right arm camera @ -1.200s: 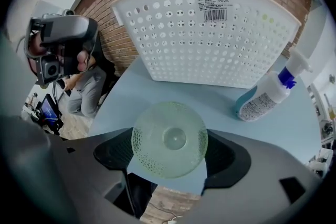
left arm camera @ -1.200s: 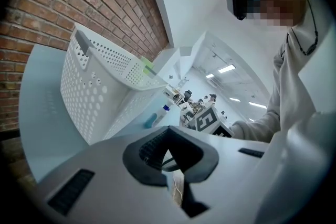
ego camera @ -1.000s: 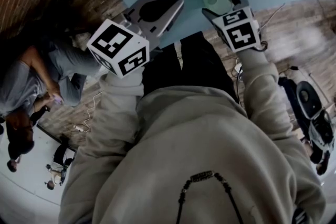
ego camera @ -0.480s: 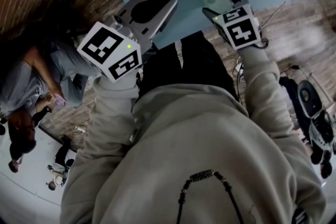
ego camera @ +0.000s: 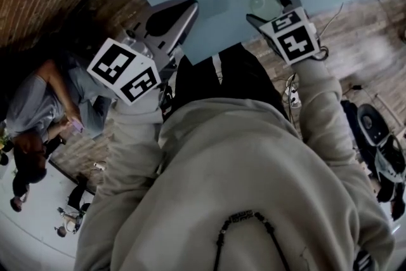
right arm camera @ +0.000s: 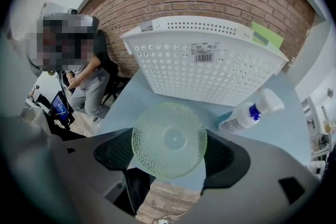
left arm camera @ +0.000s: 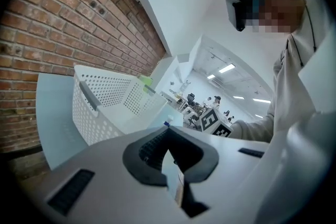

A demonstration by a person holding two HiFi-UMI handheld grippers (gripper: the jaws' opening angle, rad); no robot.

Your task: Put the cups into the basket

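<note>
One cup (right arm camera: 167, 136), pale green, see-through and dotted, is clamped across its width between the jaws of the right gripper (right arm camera: 169, 157). A round end faces the camera, so its long axis runs along the jaws. Whether the mouth or the base points forward cannot be told.

Basket (right arm camera: 210, 65): white, perforated, on the blue worktop (right arm camera: 291, 126), straight ahead of the held cup and a little above it in the right gripper view. Its near wall faces the jaws and its long side lies across their line. No cup shows inside it from here.

Spray bottle (right arm camera: 247, 113): white with a blue collar, lying on the worktop just right of the cup's path, near the basket wall.

Left gripper (left arm camera: 168, 144): jaws drawn together with nothing between them, held off the worktop edge with the basket ahead and to its left.

Judgement: the right gripper is the nearer and the loaded one. The coming move likely calls for carrying the cup forward and up over the near rim, clear of the bottle.
</note>
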